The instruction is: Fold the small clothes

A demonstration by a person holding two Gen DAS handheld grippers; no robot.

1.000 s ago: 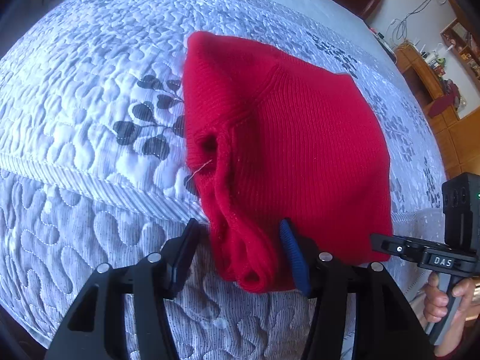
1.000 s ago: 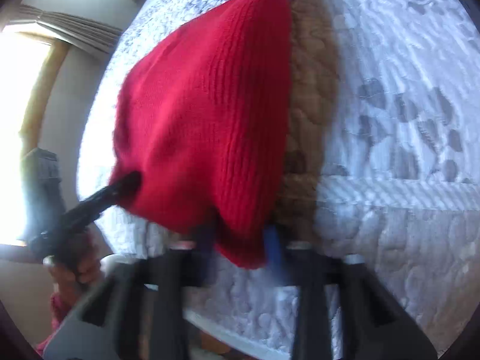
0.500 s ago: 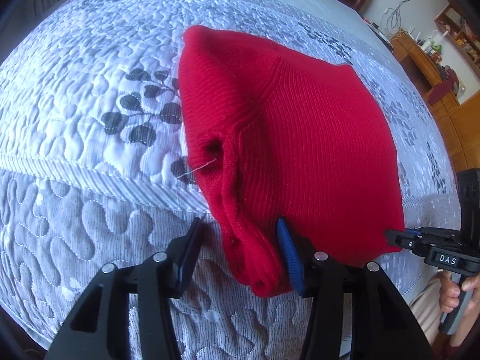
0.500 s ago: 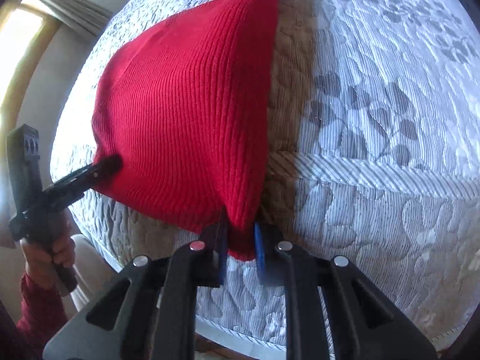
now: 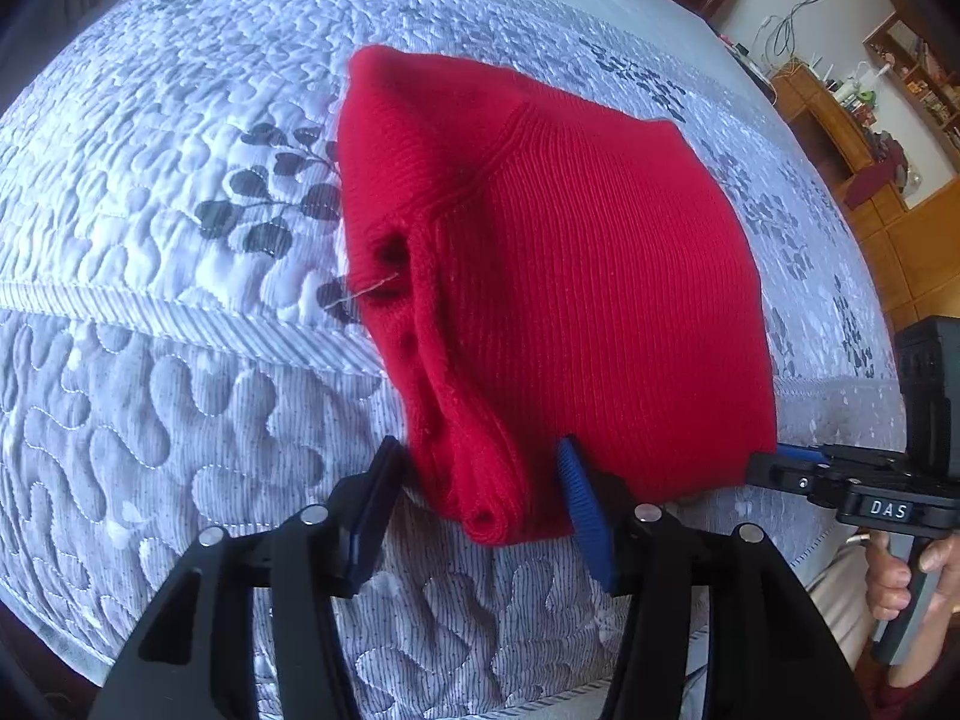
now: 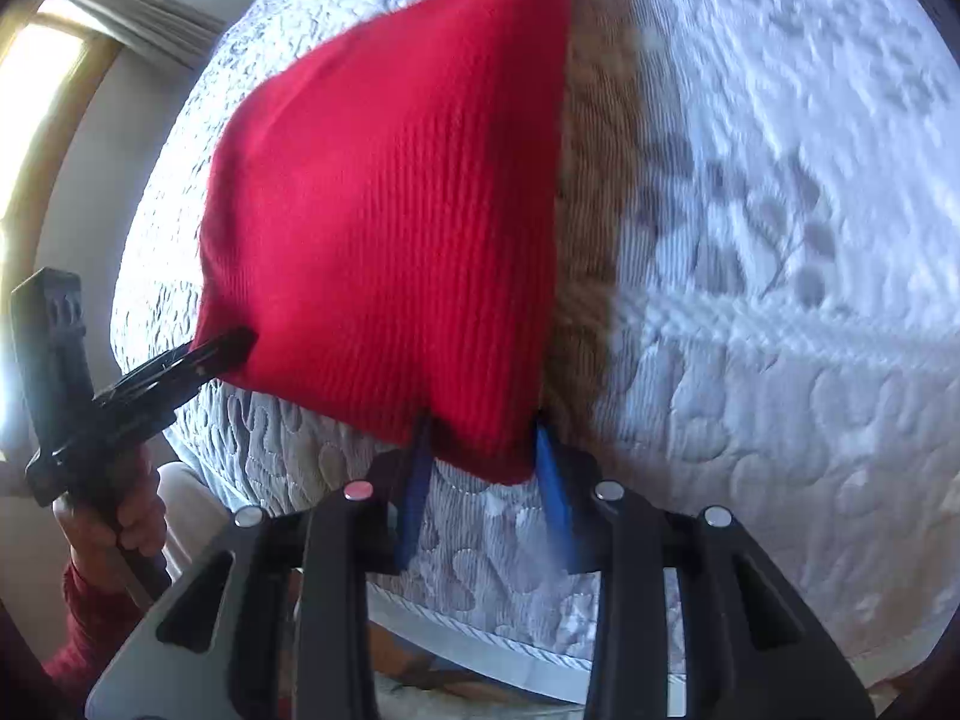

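While the folded red knit sweater (image 5: 588,288) is lying on the quilted bedspread (image 5: 150,192), the right gripper (image 6: 486,474) is opening its narrow jaws off the 6 o'clock corner. Left gripper (image 5: 480,498) is straddling the near hem, jaws half-wide, not pinching; release step, both need backing off next.

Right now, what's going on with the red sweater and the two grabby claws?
red sweater: folded, lying flat on the quilted bedspread.
left gripper: open, pads either side of the sweater's bunched corner, not pressing.
right gripper: jaws opening, sweater's other near corner between them.
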